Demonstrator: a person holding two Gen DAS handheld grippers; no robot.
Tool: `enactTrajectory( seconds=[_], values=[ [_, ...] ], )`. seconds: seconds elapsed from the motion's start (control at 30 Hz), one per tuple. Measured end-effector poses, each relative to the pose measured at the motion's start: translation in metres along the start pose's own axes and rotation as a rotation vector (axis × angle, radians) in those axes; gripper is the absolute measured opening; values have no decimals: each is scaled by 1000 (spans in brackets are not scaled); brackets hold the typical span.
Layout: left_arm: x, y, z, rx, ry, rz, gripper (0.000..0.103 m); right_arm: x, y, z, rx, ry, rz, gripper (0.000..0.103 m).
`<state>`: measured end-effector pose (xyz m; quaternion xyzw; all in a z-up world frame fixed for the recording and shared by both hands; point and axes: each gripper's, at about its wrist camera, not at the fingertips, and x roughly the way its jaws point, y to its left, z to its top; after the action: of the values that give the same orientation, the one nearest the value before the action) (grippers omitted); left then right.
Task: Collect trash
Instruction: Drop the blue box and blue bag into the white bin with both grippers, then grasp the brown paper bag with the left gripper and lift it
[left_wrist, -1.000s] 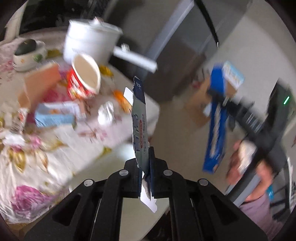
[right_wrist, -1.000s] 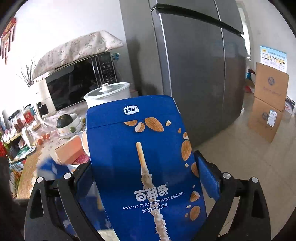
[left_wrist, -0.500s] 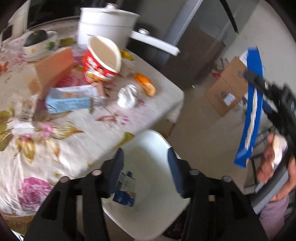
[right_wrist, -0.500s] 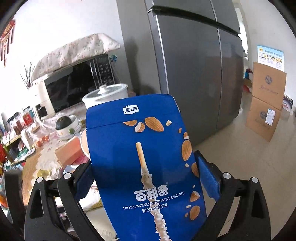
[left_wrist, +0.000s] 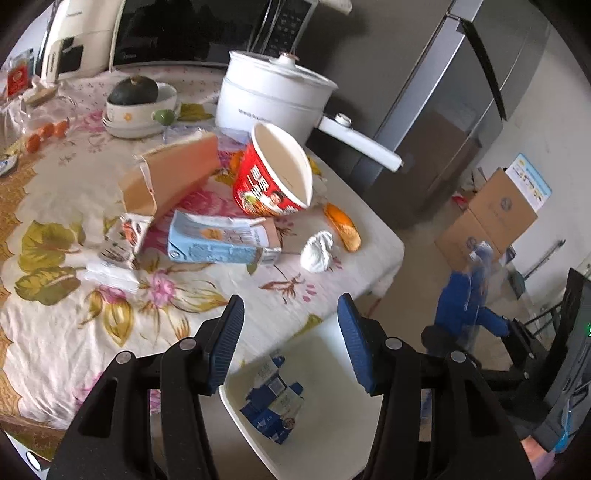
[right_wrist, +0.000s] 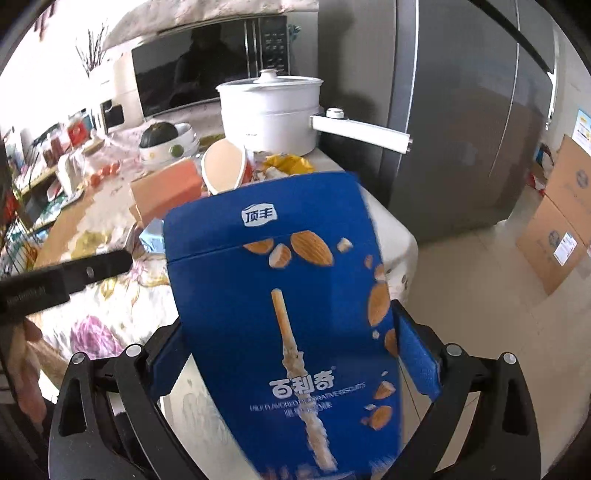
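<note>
While the left gripper (left_wrist: 290, 341) hangs empty, jaws apart, over the white bin (left_wrist: 332, 424), the right gripper (right_wrist: 291, 354) clamps the blue biscuit box (right_wrist: 280, 295); dropping it binward likely comes next.

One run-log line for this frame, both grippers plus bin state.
left gripper: open, empty, jaws just opened | right gripper: shut on blue biscuit box | white bin: holds blue-white carton | table: trash remains

Empty left tool (left_wrist: 291, 339) above white bin (left_wrist: 332, 424), flattened blue carton (left_wrist: 275, 410) inside.
</note>
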<state>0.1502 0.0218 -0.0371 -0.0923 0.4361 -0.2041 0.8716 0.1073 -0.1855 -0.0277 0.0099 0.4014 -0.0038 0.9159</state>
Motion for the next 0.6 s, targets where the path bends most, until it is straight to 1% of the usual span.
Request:
enactTrajectory(
  seconds=[0.13,0.37,0.43,0.47,0.6],
  values=[
    [-5,2,2,9,-35,29,53,0,-3,2,24,2,6,95],
    [-7,11,6,-20,-47,37,53,0,-4,4,41,-8,-6,96],
    [-8,14,7,-27,-53,43,57,-1,-2,6,43,-23,-20,96],
    [-8,14,7,-31,-59,46,60,-1,-2,9,45,-30,-25,96],
    [-7,18,9,-40,-68,62,60,1,1,18,68,-53,-44,96]
  ],
)
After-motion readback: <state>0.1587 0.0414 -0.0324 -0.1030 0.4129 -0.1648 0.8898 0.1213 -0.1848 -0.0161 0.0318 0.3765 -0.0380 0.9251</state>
